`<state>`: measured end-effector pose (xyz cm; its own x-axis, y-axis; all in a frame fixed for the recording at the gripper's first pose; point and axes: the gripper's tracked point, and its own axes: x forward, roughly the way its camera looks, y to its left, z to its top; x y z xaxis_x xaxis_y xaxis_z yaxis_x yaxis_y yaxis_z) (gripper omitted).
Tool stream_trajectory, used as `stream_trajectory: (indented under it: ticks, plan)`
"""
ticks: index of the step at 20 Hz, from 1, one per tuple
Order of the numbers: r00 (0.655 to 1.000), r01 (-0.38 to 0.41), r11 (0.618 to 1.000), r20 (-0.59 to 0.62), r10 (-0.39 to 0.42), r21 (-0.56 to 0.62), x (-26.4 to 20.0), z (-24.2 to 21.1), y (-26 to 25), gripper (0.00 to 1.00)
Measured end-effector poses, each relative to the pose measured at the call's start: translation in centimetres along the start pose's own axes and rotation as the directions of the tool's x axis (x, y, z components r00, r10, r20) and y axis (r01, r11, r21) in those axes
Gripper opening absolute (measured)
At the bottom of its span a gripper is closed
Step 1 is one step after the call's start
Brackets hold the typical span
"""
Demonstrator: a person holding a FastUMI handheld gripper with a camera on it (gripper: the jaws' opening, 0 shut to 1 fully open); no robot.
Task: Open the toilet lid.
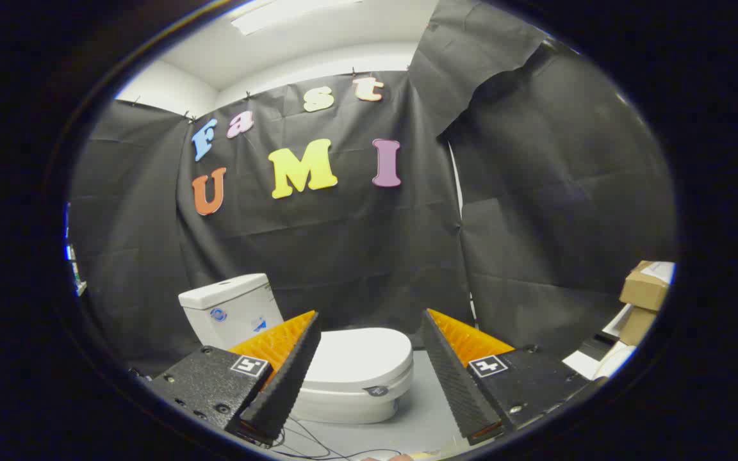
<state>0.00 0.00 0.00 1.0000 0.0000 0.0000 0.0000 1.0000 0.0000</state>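
Black cloth drapes the booth walls behind everything, with a strip of white ceiling and one long ceiling light above it. Grey floor below.

One white ceramic toilet [318, 358] stands on the floor against the cloth. Its parts, counted: one white rectangular tank [231, 310] at the back, one white oval toilet lid [359, 358] over the bowl. Lid lies flat and closed; no gap shows under its front edge. A small dark oval badge sits on the toilet's front rim.

One hand-held gripper [369, 339], fingers spread wide and released, holding nothing. The toilet lid shows in the gap between the two fingers, beyond their tips and apart from them; no contact. One finger overlaps the tank side of the toilet, the other stands off the toilet's far side.

Progress, as I judge it: nothing done yet. Approach only. Left to do: close in on the lid's front edge, get a fingertip under or around it, swing it up toward the tank.

Elsewhere: two brown cardboard boxes [644, 288] stacked well off to the side of the toilet, with some white and dark flat items beneath them, too blurred to name. A few thin dark cables [308, 442] trail on the floor in front of the toilet.
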Motion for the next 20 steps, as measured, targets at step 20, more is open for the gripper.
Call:
stream_trajectory:
  ticks: [20]
  plan:
    - [1.0,0.003,1.0,-0.013,-0.003,-0.001,0.7,-1.5,-1.0,0.98]
